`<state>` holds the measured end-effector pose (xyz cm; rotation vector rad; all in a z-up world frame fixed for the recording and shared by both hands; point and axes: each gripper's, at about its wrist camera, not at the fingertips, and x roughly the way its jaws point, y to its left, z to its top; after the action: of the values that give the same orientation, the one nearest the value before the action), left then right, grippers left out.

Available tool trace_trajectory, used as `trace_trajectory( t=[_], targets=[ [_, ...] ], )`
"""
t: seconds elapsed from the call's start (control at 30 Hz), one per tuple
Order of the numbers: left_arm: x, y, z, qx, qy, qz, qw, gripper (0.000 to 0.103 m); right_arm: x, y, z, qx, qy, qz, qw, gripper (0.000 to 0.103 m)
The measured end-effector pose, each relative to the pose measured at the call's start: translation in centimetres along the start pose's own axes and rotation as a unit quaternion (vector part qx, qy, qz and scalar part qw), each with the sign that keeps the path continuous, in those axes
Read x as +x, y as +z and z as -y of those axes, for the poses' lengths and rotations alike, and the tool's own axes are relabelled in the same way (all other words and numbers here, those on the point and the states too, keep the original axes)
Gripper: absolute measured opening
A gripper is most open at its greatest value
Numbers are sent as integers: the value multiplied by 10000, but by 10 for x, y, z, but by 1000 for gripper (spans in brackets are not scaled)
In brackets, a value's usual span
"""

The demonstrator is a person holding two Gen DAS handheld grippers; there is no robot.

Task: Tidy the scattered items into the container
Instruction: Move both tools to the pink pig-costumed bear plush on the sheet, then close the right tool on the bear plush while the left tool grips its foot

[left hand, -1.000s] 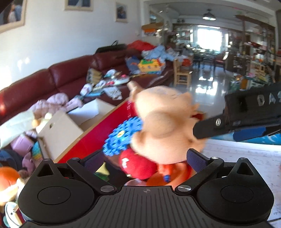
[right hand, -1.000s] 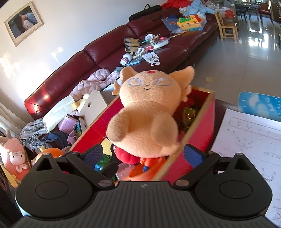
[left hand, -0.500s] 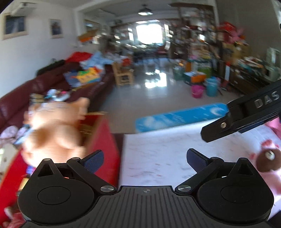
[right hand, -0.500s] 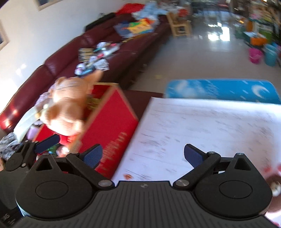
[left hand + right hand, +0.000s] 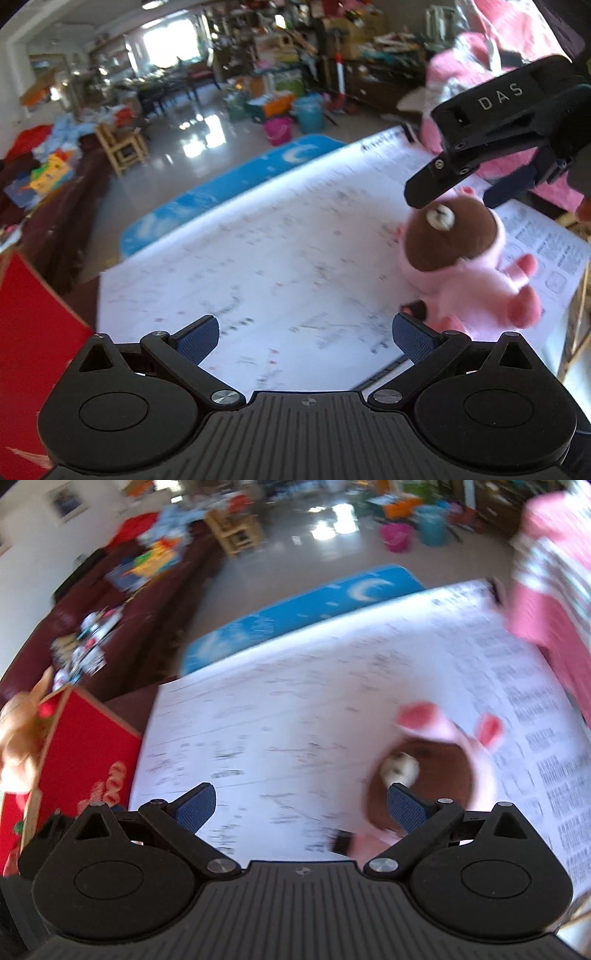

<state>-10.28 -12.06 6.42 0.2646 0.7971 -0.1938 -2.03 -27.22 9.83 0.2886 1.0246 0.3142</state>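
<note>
One second on, both tools have swung away from the red box [image 5: 81, 753], where the orange plush [image 5: 18, 723] I was handling now sits on top of the load, and I count that item as tidied. My left tool [image 5: 303, 334] is spread wide and empty over the counter [image 5: 258, 258], the box edge just off to its left. My right tool [image 5: 301, 805] is likewise released, gripping nothing, and has come in over the next item: a brown-faced plush in a pink suit [image 5: 461, 258] lying on the counter ahead and right of the left tool, its head close to the right tool's far pad [image 5: 404, 806]. I judge this the approach for the next pick. A large printed paper sheet [image 5: 332, 686] covers the counter; beyond its far edge lie a blue mat [image 5: 229, 192], a glossy floor, a dark red sofa [image 5: 122, 602] strewn with clutter, a wooden chair [image 5: 120, 146] and coloured buckets [image 5: 291, 120].
</note>
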Motion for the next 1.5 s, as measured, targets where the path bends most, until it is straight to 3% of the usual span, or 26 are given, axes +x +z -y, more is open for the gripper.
trace_trajectory(
  t=[0.2,0.47,0.77,1.1,1.2,1.23,1.3,1.4,1.5],
  targets=[
    [34,12,12,-210,-490,-218,9983,103,15,-21,56,849,-38,-171,9962,99],
    [60,17,33,-329,-1207,-427,9912,101,17,-41,98,1592,-18,-175,9871,99],
    [80,8,51,-205,-1439,-764,9864,96,30,-51,115,1783,110,-348,9833,99],
    [92,11,61,43,-1718,-740,9823,99,38,-47,120,1891,283,-223,9813,100],
    [97,11,63,44,-1830,-739,9803,98,41,-48,119,1778,88,-189,9838,100],
    [98,11,63,7,-1884,-742,9793,97,42,-48,119,1744,51,-170,9845,100],
    [98,11,62,-35,-2030,-759,9762,84,45,-50,119,1676,-29,-141,9858,100],
    [95,10,59,-51,-2074,-828,9747,77,50,-56,115,1591,-15,-212,9870,99],
    [90,2,51,16,-1912,-868,9777,74,59,-61,103,1546,287,-424,9866,99]
  ],
)
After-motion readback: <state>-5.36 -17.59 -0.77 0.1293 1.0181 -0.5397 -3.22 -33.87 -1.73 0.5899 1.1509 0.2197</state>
